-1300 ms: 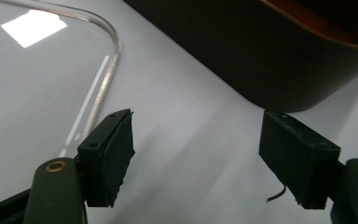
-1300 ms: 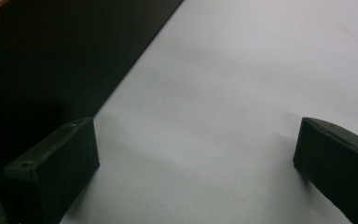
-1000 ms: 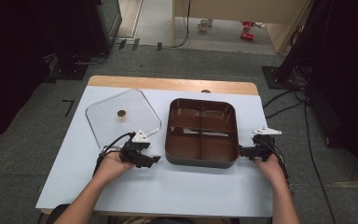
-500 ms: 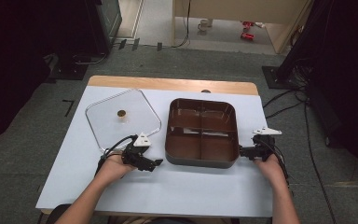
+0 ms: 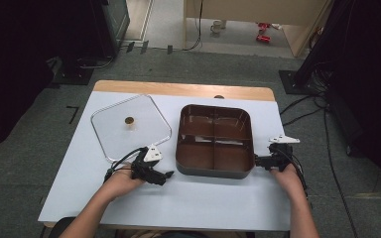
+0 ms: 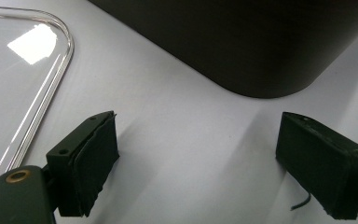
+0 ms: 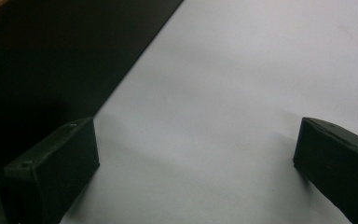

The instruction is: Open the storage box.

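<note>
**Resting both tongs beside the brown tray**

Lying low on the tabletop [image 5: 188, 198], the person's left hand [image 5: 121, 181] comes in from the bottom edge of the high view and angles toward the right, with the left tongs [image 5: 167, 175] pointing at the near left corner of the brown tray [image 5: 214, 141]. The jaws of the left tongs have just been opening and now stand wide apart, with bare tabletop between them and nothing gripped. In the left gripper view the rounded tray corner sits ahead of the jaws, near but not touching.

The right hand [image 5: 285, 177] rests at the tray's near right corner, forearm coming up from the bottom edge. The right tongs [image 5: 256, 160] point leftward at the tray's side wall; from above they look just beside it, though contact cannot be told. In the right gripper view their jaws are spread, with pale tabletop between them and the dark wall close by one jaw.

The tray, split into four compartments, sits right of centre. The clear lid [image 5: 130, 126], with its small knob [image 5: 128, 120], lies flat to the tray's left, apart from it. Its near corner lies just behind the left tongs. Open tabletop stretches along the near edge between the two hands.
</note>
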`<action>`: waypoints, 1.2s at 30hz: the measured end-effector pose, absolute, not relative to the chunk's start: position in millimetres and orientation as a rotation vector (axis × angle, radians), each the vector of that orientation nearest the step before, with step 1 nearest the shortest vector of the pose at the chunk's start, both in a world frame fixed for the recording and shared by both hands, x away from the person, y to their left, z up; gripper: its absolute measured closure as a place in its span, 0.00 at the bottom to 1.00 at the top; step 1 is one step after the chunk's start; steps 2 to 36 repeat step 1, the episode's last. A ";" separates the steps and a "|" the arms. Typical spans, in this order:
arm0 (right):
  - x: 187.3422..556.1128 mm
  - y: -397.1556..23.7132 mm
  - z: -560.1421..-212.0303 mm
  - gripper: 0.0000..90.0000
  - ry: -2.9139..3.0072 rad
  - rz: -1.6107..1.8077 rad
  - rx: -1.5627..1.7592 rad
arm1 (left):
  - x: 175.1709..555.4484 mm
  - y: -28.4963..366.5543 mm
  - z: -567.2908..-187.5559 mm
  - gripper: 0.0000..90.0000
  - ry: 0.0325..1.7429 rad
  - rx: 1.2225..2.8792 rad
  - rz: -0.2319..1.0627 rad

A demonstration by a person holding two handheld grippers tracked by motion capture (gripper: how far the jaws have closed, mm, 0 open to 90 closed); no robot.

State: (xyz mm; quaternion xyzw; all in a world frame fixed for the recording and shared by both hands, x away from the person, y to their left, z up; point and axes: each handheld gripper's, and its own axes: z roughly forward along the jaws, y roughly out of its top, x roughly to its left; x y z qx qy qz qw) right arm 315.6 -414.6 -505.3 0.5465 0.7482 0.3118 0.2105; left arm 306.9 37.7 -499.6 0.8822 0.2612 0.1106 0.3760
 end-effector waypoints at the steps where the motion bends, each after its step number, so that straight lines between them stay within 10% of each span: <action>1: 315.6 -414.6 -505.3 0.00 2.079 0.867 1.519 | 306.9 37.7 -499.6 0.14 0.668 2.257 0.283; 36: 315.6 -414.6 -505.3 0.00 2.079 0.867 1.519 | 306.9 37.7 -499.6 0.14 0.668 2.257 0.283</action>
